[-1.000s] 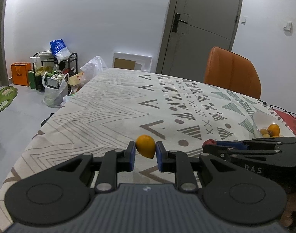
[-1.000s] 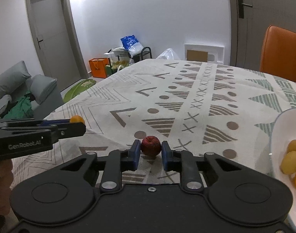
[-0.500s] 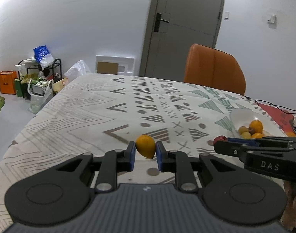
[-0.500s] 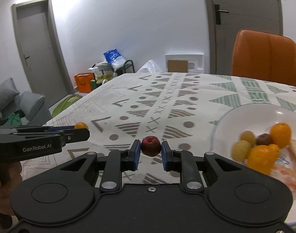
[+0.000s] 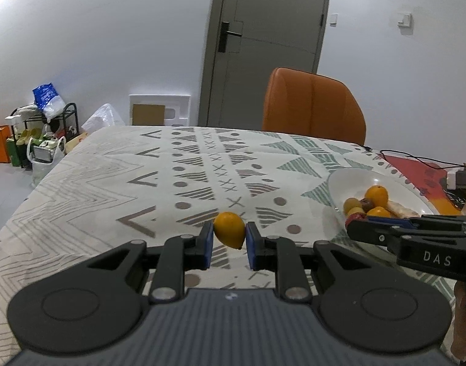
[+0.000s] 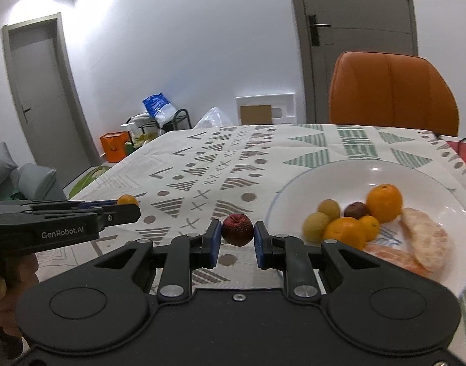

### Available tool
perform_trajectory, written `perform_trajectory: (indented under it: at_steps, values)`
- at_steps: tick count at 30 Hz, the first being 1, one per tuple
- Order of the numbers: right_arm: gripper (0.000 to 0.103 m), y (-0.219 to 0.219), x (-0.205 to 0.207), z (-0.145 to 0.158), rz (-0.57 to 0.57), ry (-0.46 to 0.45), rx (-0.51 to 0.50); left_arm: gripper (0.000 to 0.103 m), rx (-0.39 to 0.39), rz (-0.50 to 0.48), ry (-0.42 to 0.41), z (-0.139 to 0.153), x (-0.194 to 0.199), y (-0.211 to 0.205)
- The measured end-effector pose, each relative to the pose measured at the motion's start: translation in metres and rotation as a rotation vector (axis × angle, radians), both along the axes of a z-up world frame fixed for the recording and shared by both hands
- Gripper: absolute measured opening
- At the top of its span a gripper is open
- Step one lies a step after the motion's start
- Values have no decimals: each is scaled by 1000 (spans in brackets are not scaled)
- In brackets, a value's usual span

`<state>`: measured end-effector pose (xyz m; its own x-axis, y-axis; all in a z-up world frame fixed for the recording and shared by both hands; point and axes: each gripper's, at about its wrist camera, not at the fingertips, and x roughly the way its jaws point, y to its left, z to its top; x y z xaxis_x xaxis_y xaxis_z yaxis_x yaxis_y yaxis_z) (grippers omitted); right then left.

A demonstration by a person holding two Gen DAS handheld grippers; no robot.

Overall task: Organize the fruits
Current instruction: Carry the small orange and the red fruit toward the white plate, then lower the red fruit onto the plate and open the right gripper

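The yellow-orange fruit (image 5: 229,233), smooth and pointed at one end, sat clamped between my left tool's (image 5: 228,242) blue pads above the patterned surface (image 5: 159,170). The dark red wrinkled fruit (image 6: 238,229) was gripped in my right tool (image 6: 237,241). At two o'clock from it the white plate (image 6: 294,189) held oranges, greenish fruits and peeled segments.

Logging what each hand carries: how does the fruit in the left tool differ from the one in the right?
The left tool grips a smooth, bright yellow-orange fruit; the right tool grips a dark red, wrinkled fruit. The yellow one tapers to a point at its lower right; the red one is rounder with a dimpled top. Both are small, pinched between blue pads above the tablecloth, not yet in the plate.
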<state>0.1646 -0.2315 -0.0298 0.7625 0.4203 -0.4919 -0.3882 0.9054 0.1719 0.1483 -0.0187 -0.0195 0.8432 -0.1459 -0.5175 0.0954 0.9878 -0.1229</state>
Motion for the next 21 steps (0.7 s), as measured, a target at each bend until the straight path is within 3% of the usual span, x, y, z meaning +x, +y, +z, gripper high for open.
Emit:
perform_trajectory:
  at_steps: [21]
  values:
    - [21,-77,-10,-2,-136,-8,22,21,30,-107,-13,3,7,-65]
